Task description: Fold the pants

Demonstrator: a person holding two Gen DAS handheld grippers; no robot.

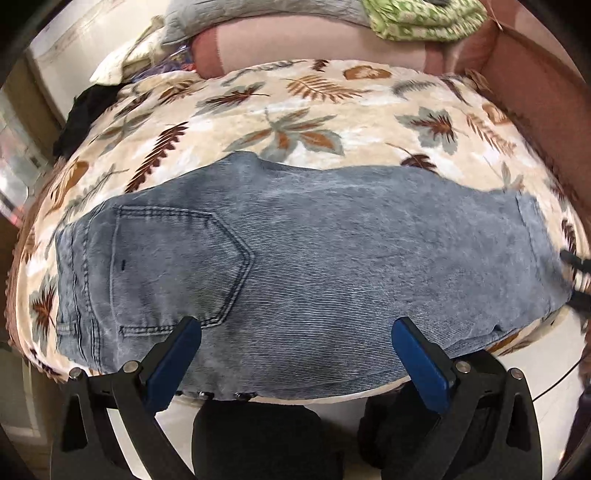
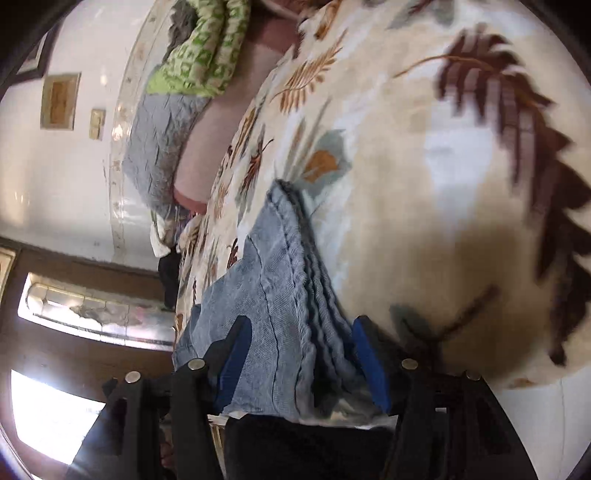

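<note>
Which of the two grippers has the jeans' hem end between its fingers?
The right gripper: the stacked hem edges of the jeans sit between its fingers. The left gripper stands open at the jeans' long edge by the back pocket, with nothing between its fingers.

Folded blue denim pants (image 1: 295, 240) lie flat across a bed's leaf-print blanket (image 1: 295, 107), back pocket (image 1: 177, 266) facing up. The left gripper (image 1: 295, 328) hovers over their near edge, blue-padded fingers (image 1: 421, 354) spread wide, holding nothing.

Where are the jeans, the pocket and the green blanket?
jeans (image 1: 351, 236), left wrist view, middle of the denim.
pocket (image 1: 173, 266), left wrist view, its centre.
green blanket (image 1: 421, 18), left wrist view, its folded top.
</note>
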